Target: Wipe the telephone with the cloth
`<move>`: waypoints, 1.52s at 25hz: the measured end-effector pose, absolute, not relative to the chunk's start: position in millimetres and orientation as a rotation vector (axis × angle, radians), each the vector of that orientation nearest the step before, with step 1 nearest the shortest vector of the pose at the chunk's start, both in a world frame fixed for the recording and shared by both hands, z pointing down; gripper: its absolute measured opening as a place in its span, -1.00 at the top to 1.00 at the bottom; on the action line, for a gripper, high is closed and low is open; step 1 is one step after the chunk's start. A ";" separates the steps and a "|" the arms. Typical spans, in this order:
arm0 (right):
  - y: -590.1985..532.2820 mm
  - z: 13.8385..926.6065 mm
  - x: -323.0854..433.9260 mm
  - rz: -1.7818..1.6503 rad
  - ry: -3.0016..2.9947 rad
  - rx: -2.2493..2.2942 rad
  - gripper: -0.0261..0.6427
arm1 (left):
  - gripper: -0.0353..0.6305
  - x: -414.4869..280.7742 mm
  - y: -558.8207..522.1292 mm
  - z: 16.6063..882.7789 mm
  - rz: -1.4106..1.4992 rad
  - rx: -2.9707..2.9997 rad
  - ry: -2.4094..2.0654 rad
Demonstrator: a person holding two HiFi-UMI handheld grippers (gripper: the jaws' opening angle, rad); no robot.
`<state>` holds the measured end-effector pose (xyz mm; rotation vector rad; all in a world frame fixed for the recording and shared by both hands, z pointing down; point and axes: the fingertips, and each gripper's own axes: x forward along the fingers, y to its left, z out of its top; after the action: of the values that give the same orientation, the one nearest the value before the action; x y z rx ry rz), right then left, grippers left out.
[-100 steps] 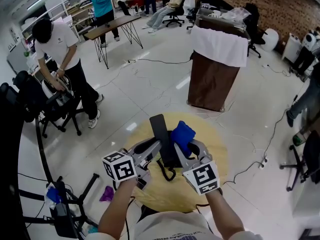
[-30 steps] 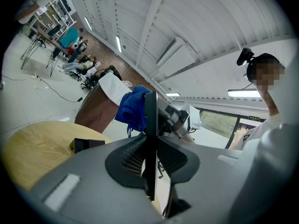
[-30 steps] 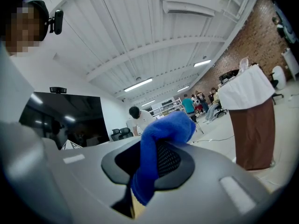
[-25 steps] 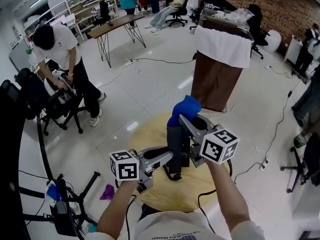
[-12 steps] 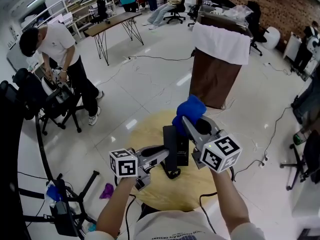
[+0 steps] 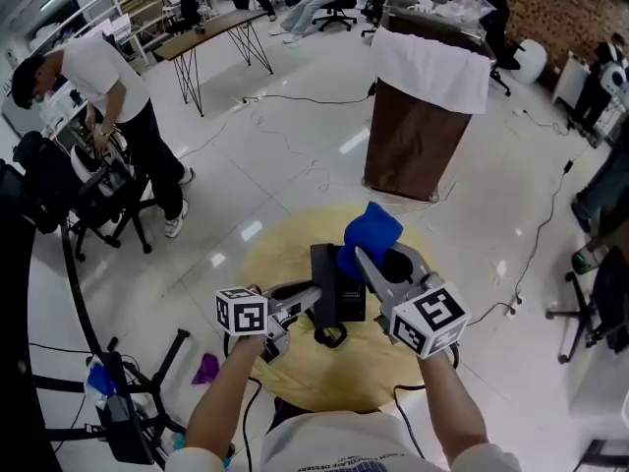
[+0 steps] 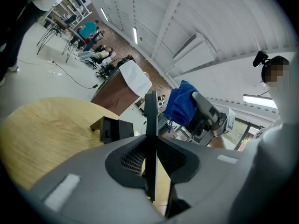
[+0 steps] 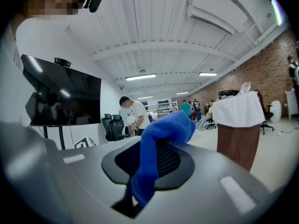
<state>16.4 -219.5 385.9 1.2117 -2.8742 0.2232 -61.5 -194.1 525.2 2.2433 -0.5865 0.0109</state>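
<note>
Head view, lower centre: my left gripper clamps the black telephone over the round table. My right gripper pinches the blue cloth just beside the telephone's upper right.

Left gripper view: the jaws press on the telephone, edge-on at centre.

Right gripper view: the jaws nip the cloth at centre.

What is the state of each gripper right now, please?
Left gripper: closed on the telephone.
Right gripper: closed on the blue cloth.
</note>
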 end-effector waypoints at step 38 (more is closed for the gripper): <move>-191.2 476.2 32.5 0.446 -2.684 1.181 0.74 | 0.65 -58.3 -228.2 632.4 -0.043 1.975 -0.477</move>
<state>32.5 -191.2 476.2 1.1813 -2.6840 0.4456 -58.3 -228.2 632.4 1.9751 -0.4774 -0.0429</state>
